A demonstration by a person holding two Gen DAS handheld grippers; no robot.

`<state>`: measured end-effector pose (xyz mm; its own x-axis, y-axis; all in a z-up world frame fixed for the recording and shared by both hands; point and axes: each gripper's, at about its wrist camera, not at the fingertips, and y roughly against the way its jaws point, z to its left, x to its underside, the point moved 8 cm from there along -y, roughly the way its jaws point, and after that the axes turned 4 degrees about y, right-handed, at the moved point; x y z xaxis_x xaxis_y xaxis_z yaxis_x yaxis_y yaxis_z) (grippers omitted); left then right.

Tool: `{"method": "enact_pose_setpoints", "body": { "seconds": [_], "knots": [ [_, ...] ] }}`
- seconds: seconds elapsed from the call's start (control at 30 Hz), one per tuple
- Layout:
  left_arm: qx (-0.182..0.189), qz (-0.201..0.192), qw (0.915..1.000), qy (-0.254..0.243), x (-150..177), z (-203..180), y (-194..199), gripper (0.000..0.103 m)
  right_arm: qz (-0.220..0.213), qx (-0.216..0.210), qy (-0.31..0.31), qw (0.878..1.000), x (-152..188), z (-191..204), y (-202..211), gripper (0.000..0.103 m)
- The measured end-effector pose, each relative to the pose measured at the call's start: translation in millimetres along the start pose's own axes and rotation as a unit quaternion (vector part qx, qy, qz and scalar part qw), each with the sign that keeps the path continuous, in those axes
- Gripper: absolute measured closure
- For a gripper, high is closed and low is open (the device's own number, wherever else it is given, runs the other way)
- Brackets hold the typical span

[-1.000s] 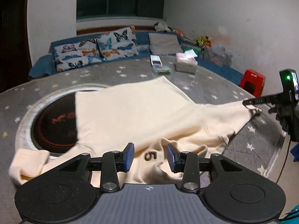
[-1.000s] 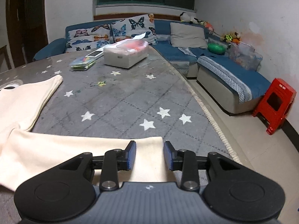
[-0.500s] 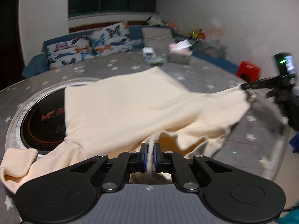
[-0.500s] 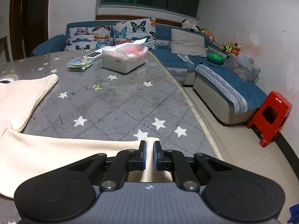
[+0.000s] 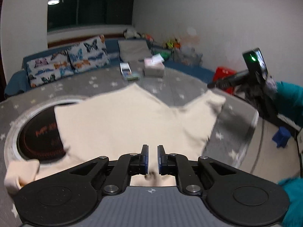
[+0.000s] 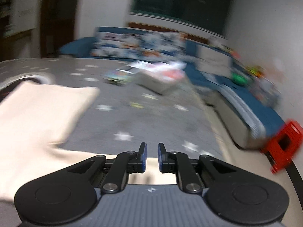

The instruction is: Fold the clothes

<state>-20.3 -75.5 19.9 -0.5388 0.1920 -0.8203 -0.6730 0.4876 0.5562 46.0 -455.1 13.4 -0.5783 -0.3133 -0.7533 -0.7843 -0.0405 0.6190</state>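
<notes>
A cream garment (image 5: pixel 128 121) lies spread on the grey star-patterned table (image 5: pixel 170 87), one part reaching right to a corner near the table's edge. My left gripper (image 5: pixel 152 158) stands over its near edge, jaws a small gap apart, nothing between them. My right gripper (image 6: pixel 151 156) is likewise slightly open above the cloth's near edge (image 6: pixel 47 157); in the left wrist view it (image 5: pixel 210 84) hovers above the garment's right corner. Both views are motion-blurred.
A round dark inset with a metal rim (image 5: pixel 37 132) lies partly under the garment at left. A tissue box (image 5: pixel 153 69) and a small flat pack (image 5: pixel 128 71) sit at the table's far side. A blue sofa (image 6: pixel 236 94) and red stool (image 6: pixel 284 141) stand beyond.
Both grippers were shut on the garment half a second ago; now both have opened a little and let go. The cloth has dropped flatter, and both grippers have lifted.
</notes>
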Motion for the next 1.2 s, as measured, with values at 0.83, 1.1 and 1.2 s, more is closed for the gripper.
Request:
{"method": "enact_pose_setpoints", "body": {
  "seconds": [0.83, 1.1, 1.2],
  "knots": [
    [-0.198, 0.043, 0.9561, 0.212, 33, 132, -2, 0.091, 0.020, -0.303, 0.213, 0.929, 5, 238, 24, 0.085],
    [-0.364, 0.021, 0.9160, 0.167, 52, 199, 34, 0.091, 0.024, -0.309, 0.200, 0.930, 5, 234, 20, 0.082],
    [-0.405, 0.012, 0.8921, 0.200, 62, 228, 47, 0.091, 0.024, -0.308, 0.199, 0.930, 5, 234, 18, 0.082]
  ]
}}
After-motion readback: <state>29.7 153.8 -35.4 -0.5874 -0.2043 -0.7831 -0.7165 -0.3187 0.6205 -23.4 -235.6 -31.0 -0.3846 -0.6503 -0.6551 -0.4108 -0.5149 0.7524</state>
